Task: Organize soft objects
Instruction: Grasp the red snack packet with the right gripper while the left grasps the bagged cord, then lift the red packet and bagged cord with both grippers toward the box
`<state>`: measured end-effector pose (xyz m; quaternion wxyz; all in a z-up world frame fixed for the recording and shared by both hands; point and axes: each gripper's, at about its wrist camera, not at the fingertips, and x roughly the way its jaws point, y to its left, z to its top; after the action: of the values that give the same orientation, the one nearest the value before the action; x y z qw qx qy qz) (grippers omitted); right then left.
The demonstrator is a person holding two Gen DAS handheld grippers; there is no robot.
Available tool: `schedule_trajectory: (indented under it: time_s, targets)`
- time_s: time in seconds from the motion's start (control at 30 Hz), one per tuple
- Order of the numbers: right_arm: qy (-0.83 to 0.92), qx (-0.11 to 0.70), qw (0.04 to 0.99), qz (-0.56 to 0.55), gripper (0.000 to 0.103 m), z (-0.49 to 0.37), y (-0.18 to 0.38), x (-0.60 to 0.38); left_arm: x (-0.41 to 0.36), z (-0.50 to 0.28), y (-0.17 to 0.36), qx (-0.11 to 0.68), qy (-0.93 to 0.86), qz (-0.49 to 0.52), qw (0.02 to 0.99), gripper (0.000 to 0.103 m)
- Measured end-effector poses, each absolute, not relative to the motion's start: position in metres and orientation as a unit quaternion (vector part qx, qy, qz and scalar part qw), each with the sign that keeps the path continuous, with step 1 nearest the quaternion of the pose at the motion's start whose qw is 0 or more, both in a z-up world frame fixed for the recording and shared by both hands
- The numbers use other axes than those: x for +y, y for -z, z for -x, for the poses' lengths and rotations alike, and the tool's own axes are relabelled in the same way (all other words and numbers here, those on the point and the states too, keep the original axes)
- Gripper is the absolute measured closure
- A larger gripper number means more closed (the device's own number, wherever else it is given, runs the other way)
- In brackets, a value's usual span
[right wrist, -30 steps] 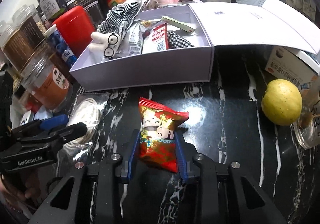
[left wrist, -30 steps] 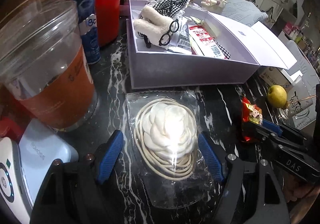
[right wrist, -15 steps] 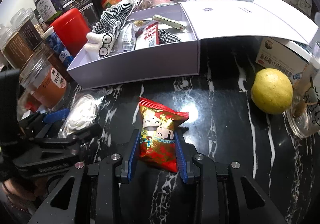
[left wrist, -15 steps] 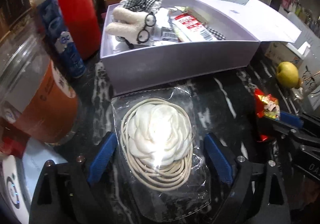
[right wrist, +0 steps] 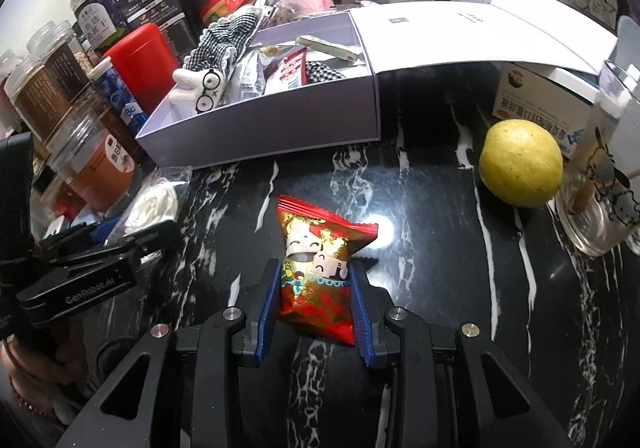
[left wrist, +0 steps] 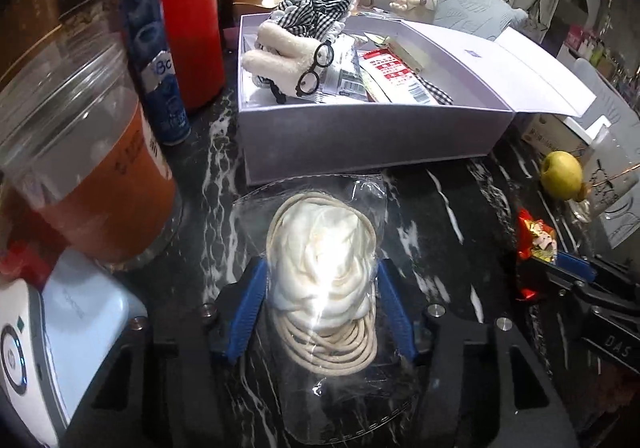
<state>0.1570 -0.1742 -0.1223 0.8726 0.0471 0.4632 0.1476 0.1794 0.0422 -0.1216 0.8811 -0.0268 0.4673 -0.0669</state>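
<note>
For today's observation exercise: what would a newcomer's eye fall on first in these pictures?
The white fabric flower in clear wrap, between the closing left gripper, and the red snack packet clamped in the right gripper. Behind both sits the open lavender box on black marble.

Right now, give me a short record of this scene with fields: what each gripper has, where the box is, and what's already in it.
left gripper: jaws closing around the bagged white flower, pads at the bag's sides
right gripper: shut on the red snack packet
box: open, on the black marble table, beyond both grippers
in box: plush toy with glasses, checked cloth, packets
beside box: red canister on one side, yellow fruit on the other
</note>
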Motion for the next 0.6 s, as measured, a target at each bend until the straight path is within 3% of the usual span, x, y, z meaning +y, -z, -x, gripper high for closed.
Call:
schedule_trajectory:
  time_s: [0.6]
  targets:
    - [-0.183, 0.444, 0.874, -0.076, 0.071, -0.099, 0.103, -0.178, 0.012, -0.114, 0.086, 0.441, 0.122, 0.020, 0.889, 0.047]
